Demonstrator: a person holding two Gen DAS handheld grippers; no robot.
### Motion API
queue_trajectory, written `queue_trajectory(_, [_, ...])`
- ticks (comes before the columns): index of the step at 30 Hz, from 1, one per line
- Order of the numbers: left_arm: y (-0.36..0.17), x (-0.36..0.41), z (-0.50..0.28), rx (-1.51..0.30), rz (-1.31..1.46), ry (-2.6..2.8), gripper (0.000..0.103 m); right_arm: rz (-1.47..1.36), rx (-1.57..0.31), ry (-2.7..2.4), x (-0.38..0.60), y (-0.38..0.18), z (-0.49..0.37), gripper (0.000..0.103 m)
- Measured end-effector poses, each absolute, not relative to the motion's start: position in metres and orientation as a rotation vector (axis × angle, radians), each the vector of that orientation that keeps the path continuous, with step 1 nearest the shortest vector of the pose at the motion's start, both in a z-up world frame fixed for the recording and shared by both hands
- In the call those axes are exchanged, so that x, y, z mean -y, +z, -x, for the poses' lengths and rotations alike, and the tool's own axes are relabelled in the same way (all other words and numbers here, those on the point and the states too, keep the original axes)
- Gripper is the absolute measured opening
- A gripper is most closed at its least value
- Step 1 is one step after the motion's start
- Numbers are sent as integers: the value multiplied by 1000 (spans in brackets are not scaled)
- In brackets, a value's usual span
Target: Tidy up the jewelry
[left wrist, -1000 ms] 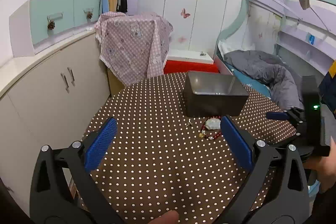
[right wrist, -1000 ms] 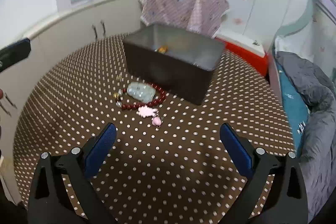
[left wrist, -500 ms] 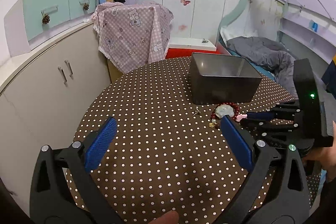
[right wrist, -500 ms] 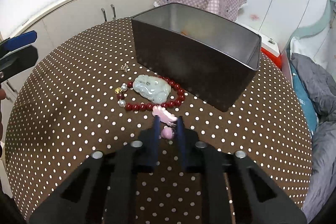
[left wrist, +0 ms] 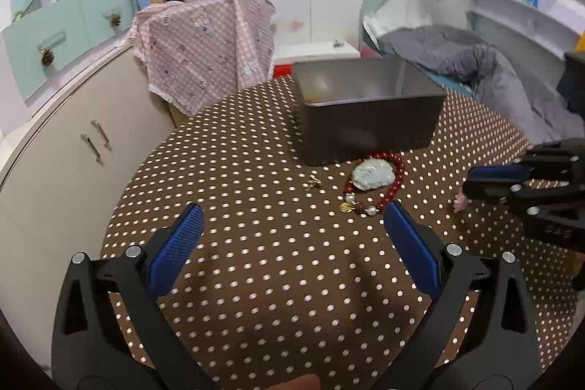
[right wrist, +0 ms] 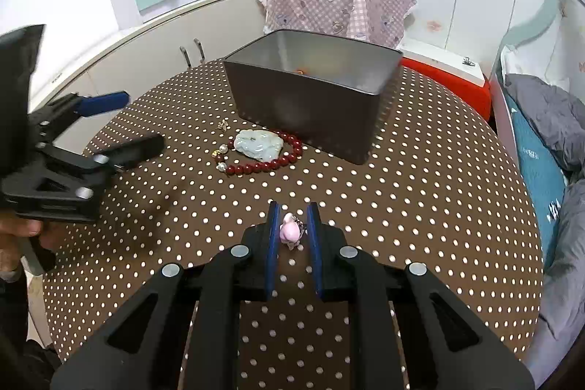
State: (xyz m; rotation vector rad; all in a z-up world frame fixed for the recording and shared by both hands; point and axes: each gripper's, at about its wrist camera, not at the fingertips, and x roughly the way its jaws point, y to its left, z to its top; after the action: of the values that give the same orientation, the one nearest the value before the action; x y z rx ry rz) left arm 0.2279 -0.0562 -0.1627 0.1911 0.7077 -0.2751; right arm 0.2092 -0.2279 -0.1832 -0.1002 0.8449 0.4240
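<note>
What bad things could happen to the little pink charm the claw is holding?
The pink charm is tiny and pinched only between the right claw tips, so it might slip and drop onto the dotted tablecloth. On its way to the metal box, the claw could also brush the red bead bracelet lying just in front of the box.

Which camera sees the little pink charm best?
The right wrist view: the pink charm sits close up between the right gripper fingers. The left wrist view shows only a tiny pink bit at that gripper's tip.
</note>
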Motion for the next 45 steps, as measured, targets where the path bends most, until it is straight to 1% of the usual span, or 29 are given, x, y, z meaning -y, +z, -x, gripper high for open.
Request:
queue_trajectory(12, [-181,52,-283,-787,-207,-210,96,50,-829,433,247,-173,-208,13])
queue_trajectory(13, [-183,54,-287,-798,-221,-218,91,50,-828,433,247,-172,-207,13])
queue_trajectory(14, [-186,57,-291,-810,-233,-231,89,53,-826,433,247,-171,-207,13])
queue_trajectory(15, [-188,59,-294,-823,-243,-244,84,54,-826,432,248,-170,-207,13])
queue_trajectory(16, [-190,62,-297,-840,-251,-259,76,54,-826,432,246,-169,-207,13])
queue_trajectory(18, [-194,66,-300,-864,-260,-289,67,56,-825,430,246,-169,-207,13])
queue_trajectory(19, [-193,66,-301,-863,-259,-299,59,57,-824,429,246,-168,-207,13])
queue_trajectory(20, [-193,67,-301,-866,-256,-320,52,57,-825,430,246,-167,-207,13])
queue_trajectory(22, [-192,70,-299,-871,-238,-377,26,63,-827,430,245,-166,-207,13])
queue_trajectory(23, [-192,73,-297,-868,-246,-393,21,64,-827,431,244,-165,-207,13])
queue_trajectory(24, [-192,76,-294,-868,-249,-402,12,66,-827,433,243,-164,-207,13])
queue_trajectory(25, [-191,76,-293,-868,-243,-409,11,70,-825,434,241,-162,-207,13])
queue_trajectory(32, [-177,61,-273,-842,-187,-420,11,61,-795,455,242,-143,-206,13])
queue_trajectory(39, [-144,44,-261,-780,-152,-437,11,53,-756,473,242,-116,-207,13])
queue_trajectory(45, [-112,40,-259,-733,-133,-447,11,50,-705,495,239,-81,-215,13])
